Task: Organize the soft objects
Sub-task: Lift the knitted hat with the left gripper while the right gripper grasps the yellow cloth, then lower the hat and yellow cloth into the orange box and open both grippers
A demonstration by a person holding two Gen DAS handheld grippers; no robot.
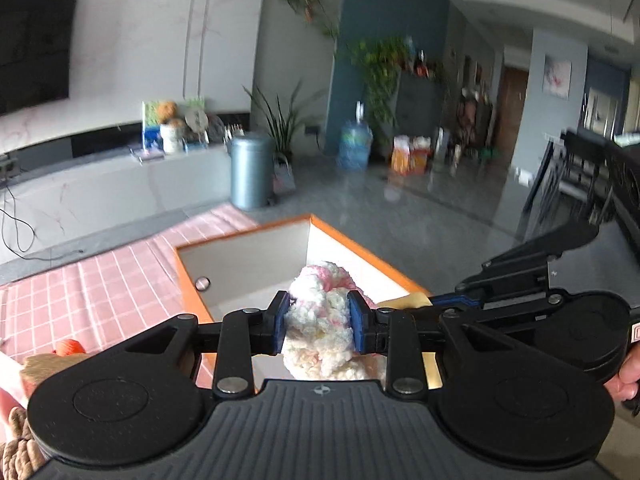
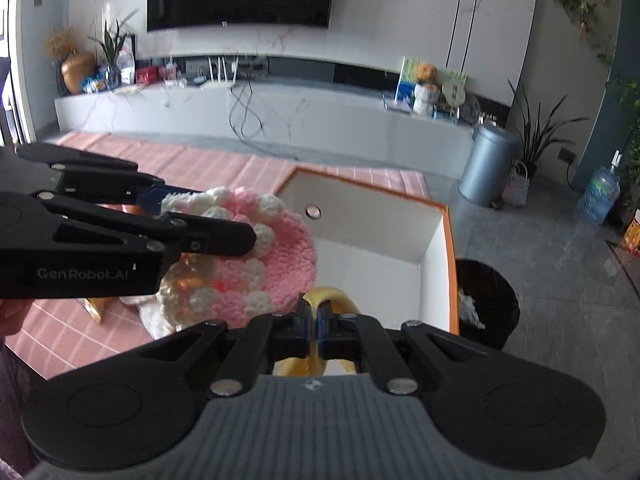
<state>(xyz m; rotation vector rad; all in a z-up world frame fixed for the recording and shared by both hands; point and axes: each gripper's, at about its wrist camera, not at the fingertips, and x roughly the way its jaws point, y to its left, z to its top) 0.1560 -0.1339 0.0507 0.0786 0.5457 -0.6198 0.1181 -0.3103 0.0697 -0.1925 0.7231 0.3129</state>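
Note:
My left gripper [image 1: 319, 322] is shut on a pink and white crocheted piece [image 1: 320, 320] and holds it over the near edge of an orange-rimmed white box [image 1: 244, 264]. In the right wrist view the crocheted piece [image 2: 264, 264] hangs from the left gripper [image 2: 208, 220] beside the box [image 2: 436, 248]. My right gripper [image 2: 313, 326] is shut on a yellow soft item [image 2: 326, 298] above the box's near end. The right gripper also shows in the left wrist view [image 1: 440, 300], with the yellow item [image 1: 408, 301] just right of the crocheted piece.
The box stands on a pink checked cloth [image 1: 100, 288]. Orange and brown soft things [image 1: 68, 347] lie at the left. A black waste bin [image 2: 484, 304] stands right of the box, a grey bin [image 2: 486, 164] farther off. A white knitted item [image 2: 148, 312] lies on the cloth.

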